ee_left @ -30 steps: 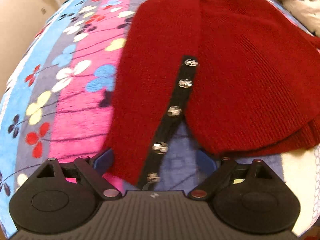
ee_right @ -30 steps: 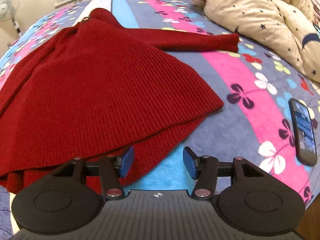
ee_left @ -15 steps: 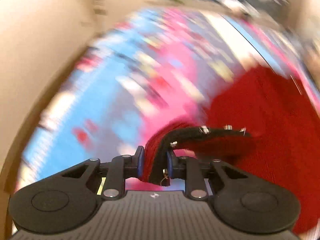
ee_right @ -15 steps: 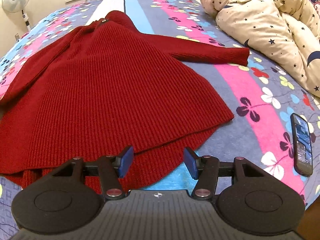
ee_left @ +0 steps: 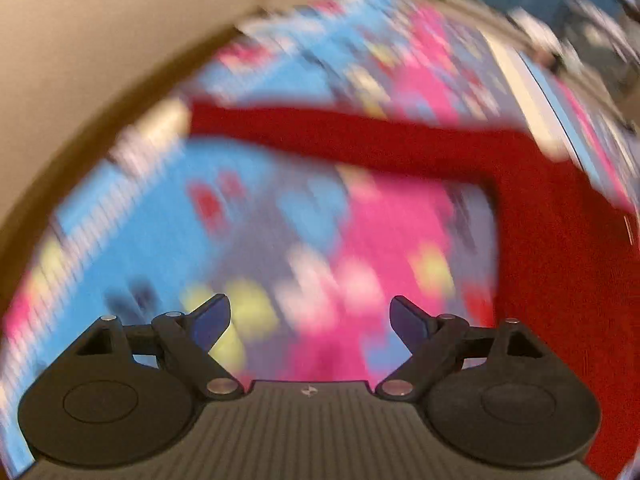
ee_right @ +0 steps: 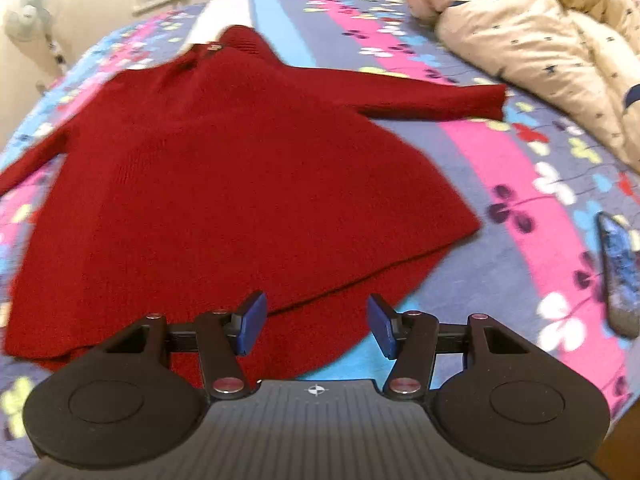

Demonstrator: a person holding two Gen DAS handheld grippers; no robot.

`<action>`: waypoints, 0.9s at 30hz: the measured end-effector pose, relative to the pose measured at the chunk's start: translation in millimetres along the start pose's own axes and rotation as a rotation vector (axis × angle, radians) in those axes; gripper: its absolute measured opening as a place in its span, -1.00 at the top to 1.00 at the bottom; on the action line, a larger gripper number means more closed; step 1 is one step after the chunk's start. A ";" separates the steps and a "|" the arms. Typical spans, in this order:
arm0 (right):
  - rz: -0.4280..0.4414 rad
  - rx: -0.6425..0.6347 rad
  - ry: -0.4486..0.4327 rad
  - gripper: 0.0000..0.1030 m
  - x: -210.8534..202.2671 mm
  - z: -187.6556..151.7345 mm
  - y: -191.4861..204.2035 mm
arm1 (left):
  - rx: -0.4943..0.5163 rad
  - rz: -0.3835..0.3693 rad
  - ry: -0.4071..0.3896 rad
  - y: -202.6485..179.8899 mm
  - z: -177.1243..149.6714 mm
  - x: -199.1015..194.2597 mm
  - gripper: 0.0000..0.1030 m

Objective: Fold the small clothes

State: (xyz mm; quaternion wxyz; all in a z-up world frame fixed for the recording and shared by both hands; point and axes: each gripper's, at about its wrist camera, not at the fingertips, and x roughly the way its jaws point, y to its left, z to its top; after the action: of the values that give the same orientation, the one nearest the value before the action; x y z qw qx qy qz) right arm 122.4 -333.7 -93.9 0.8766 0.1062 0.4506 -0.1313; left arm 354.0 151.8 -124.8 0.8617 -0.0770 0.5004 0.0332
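A red knit cardigan (ee_right: 224, 184) lies spread flat on the flowered bedsheet (ee_right: 516, 184), front closed, both sleeves stretched out to the sides. My right gripper (ee_right: 316, 322) is open and empty, just above the cardigan's bottom hem. My left gripper (ee_left: 310, 322) is open and empty over bare sheet. The left wrist view is blurred by motion; there the cardigan (ee_left: 560, 264) shows at the right, with its left sleeve (ee_left: 320, 130) running across the upper middle.
A cream star-print duvet (ee_right: 540, 48) is heaped at the far right. A phone (ee_right: 620, 272) lies on the sheet at the right. A fan (ee_right: 30, 20) and a beige wall (ee_left: 80, 40) stand past the bed's left edge.
My left gripper shut on the cardigan's buttoned front edge, carried it over, then let go and swung left. The cardigan now lies closed. My right gripper stayed open and barely moved.
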 end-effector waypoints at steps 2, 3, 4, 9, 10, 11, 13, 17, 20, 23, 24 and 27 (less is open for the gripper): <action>0.019 -0.020 -0.017 -0.12 -7.8 -4.3 7.9 | 0.111 -0.038 0.026 -29.2 -44.8 -0.6 -0.75; 0.014 -0.029 -0.027 -0.15 -10.3 -6.2 9.7 | 0.156 -0.055 0.028 -40.2 -63.2 -1.5 -0.75; 0.002 -0.033 -0.036 -0.16 -12.3 -7.5 10.1 | 0.213 -0.083 0.036 -56.5 -82.3 -4.7 -0.75; -0.015 0.041 -0.038 -0.17 -19.3 -13.8 -10.9 | 0.447 -0.180 0.038 -123.0 -160.6 -24.0 -0.75; -0.010 0.057 -0.038 -0.17 -20.2 -16.5 -14.8 | 0.486 -0.181 0.032 -136.1 -171.1 -23.8 -0.75; -0.007 0.069 -0.039 -0.17 -20.3 -20.4 -18.5 | 0.509 -0.172 0.023 -148.7 -177.6 -22.4 -0.75; -0.005 0.076 -0.033 -0.17 -18.9 -26.7 -21.3 | 0.551 -0.156 -0.018 -170.5 -189.2 -18.8 -0.75; 0.010 0.082 -0.019 -0.17 -14.4 -38.5 -23.6 | 0.577 -0.117 -0.037 -191.4 -194.3 -4.2 -0.91; 0.024 0.079 0.003 -0.18 -7.4 -44.0 -26.1 | 0.569 -0.122 -0.033 -188.3 -194.9 -4.8 -0.98; 0.024 0.089 0.016 -0.18 -0.3 -43.0 -28.2 | 0.605 -0.164 -0.031 -181.8 -198.4 -9.2 -0.98; 0.026 0.096 0.016 -0.18 1.1 -41.9 -29.0 | 0.630 -0.159 -0.039 -182.1 -200.4 -10.7 -1.00; 0.036 0.108 0.012 -0.18 2.9 -40.3 -29.2 | 0.633 -0.156 -0.034 -183.2 -197.5 -6.7 -1.00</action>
State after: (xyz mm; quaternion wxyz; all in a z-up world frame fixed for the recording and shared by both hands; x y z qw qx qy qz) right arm 83.8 -349.3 -121.3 0.8690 0.1621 0.4463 -0.1391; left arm 206.0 -61.4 -197.0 0.8510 0.1573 0.4640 -0.1891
